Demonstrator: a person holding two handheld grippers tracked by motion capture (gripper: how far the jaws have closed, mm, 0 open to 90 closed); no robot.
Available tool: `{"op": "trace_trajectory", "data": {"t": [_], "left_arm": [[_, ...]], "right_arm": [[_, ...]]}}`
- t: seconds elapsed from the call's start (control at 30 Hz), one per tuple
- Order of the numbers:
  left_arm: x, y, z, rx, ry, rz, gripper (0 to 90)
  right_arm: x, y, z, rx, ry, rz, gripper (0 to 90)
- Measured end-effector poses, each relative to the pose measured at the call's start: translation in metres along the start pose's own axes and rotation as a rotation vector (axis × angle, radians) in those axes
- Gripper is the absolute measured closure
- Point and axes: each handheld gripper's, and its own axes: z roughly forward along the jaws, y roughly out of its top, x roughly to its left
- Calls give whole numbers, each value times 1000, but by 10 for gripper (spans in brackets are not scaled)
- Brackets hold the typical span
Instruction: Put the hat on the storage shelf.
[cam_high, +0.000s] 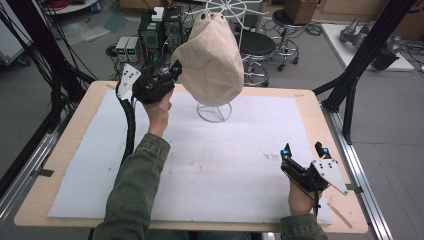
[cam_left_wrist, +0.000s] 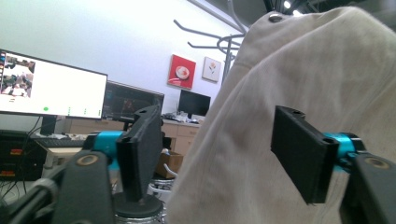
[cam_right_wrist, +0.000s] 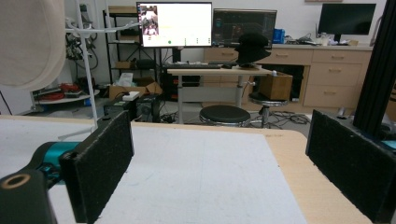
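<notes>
A cream fabric hat (cam_high: 212, 55) with metal eyelets hangs on a white wire stand (cam_high: 214, 114) at the back middle of the table. My left gripper (cam_high: 175, 70) is raised at the hat's left side, held by a hand in a green sleeve. In the left gripper view the jaws (cam_left_wrist: 217, 140) stand apart; the hat's cloth (cam_left_wrist: 303, 70) lies between and behind them, and the pads do not press on it. My right gripper (cam_high: 303, 149) rests low near the table's front right, open with nothing between its jaws (cam_right_wrist: 219, 154).
A white foam mat (cam_high: 225, 165) covers the wooden table (cam_high: 310, 107). Black frame posts (cam_high: 360, 60) rise at the right edge, and cables hang at the left. Behind the table stand stools (cam_high: 257, 47) and computer boxes (cam_high: 150, 32) on the floor.
</notes>
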Motion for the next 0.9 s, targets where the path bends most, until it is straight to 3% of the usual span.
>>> {"op": "trace_trajectory", "data": {"t": [0.5,0.9], "left_arm": [[6,19,-19,-7,77,76,283],[17,25,-52,-5,159,102,277]], "right_arm": [[0,0,0,-2,-2,-6,68],[1,0,0,3,0,2,68]]}}
